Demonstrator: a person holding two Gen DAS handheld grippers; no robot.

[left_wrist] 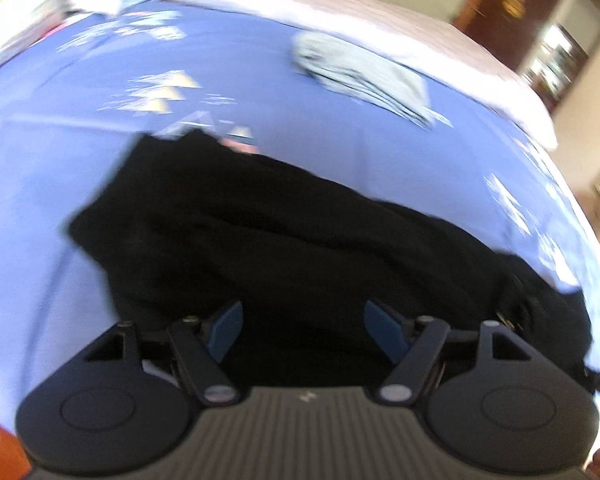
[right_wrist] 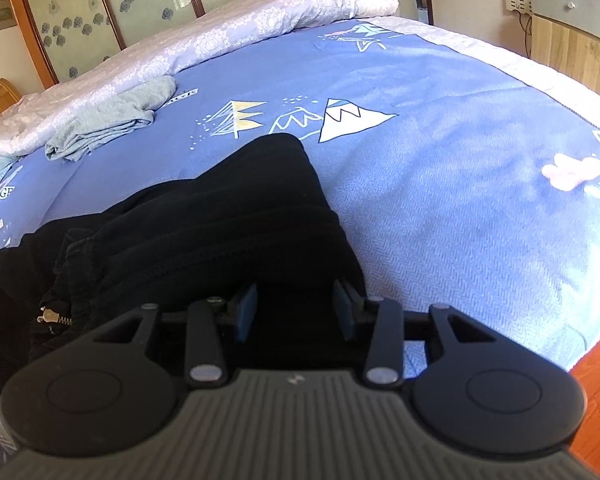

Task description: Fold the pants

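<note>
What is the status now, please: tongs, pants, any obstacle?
Left tongs open, above black pants. Right tongs open, pants between them. Grey garment lies apart, nothing blocking.

Soft matt black cloth pants (right_wrist: 228,216) with a metal zipper (right_wrist: 54,316) lie on a woven blue printed cotton bedsheet (right_wrist: 440,168), beside matt black plastic tongs (right_wrist: 296,312) with ribbed grey housing.

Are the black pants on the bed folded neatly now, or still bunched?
Still bunched: the black pants lie crumpled on the blue sheet, with uneven ridges and the zipper exposed.
</note>
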